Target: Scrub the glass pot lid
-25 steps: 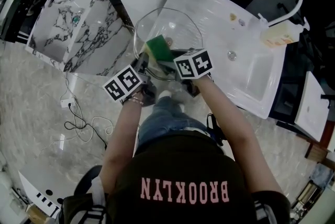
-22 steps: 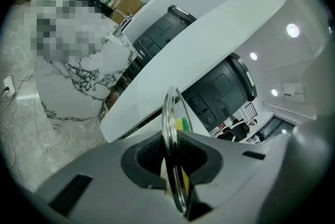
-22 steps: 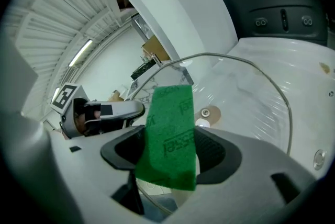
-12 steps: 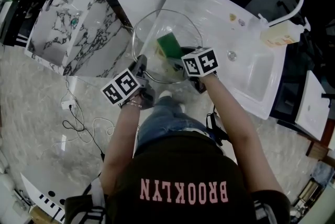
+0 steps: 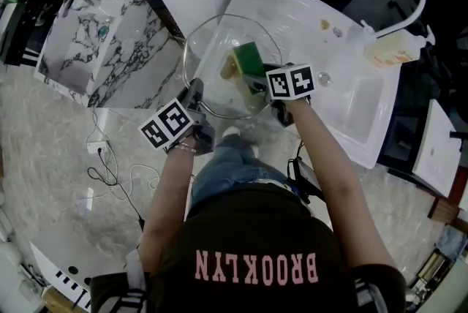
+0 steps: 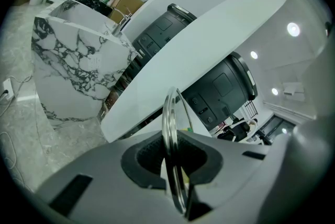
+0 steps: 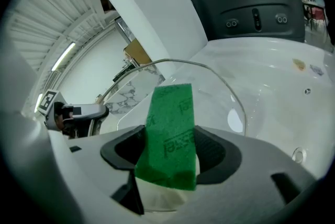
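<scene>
Glass lid [image 5: 213,48]: held in the air above the near edge of the white sink [image 5: 351,114], not resting on anything.

Left tool [image 6: 172,165]: jaws closed on the lid's metal rim [image 6: 168,123], which passes edge-on between the pads.

Right tool [image 7: 170,157]: jaws clamped on the lower end of a green sponge [image 7: 170,113]. Its free end lies against the glass. This appears to be the face turned toward the person, though the transparency makes the side hard to confirm.

Risks noted:
- The only hold on the lid is a narrow pinch on a thin, smooth rim. Sponge pressure far from that hold could pivot the lid or work it out of the pads, dropping it onto the sink or the floor [image 5: 58,158].
- The sponge is gripped at one end only, so it may fold or slide out instead of scrubbing.

Light strokes close to the pinched rim look safest.
</scene>
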Action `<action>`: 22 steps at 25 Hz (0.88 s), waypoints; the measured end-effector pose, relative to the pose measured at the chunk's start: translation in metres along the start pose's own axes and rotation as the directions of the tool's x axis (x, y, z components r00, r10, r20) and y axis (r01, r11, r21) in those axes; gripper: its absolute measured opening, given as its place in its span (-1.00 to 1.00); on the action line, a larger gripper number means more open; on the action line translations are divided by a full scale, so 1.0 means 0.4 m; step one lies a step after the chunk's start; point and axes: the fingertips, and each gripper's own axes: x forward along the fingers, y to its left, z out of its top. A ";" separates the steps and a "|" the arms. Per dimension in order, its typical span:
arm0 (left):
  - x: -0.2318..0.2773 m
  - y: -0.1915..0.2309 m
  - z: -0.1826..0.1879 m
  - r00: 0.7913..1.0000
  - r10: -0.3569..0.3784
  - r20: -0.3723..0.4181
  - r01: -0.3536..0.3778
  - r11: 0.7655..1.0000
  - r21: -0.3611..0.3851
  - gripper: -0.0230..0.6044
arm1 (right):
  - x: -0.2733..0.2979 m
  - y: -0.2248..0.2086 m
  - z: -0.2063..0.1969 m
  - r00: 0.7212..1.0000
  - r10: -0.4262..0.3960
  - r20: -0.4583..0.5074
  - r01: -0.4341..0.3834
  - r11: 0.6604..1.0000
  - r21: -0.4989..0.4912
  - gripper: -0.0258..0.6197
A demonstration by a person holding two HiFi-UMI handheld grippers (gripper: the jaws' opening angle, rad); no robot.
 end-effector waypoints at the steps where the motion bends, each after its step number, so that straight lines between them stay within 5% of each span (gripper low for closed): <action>1: 0.000 0.000 0.000 1.000 0.001 0.000 -0.001 1.000 0.000 -0.81 | -0.001 -0.006 0.000 1.000 -0.014 -0.005 0.014 1.000 -0.016 -0.06; 13: 0.003 -0.001 0.001 1.000 0.000 0.002 0.000 1.000 0.004 -0.80 | -0.041 -0.120 0.003 0.983 -0.183 -0.013 0.183 0.983 -0.006 -0.05; 22: 0.002 0.002 0.000 1.000 0.000 -0.003 0.000 1.000 0.005 -0.81 | -0.070 -0.092 0.051 0.987 -0.125 0.098 0.116 0.989 0.098 -0.05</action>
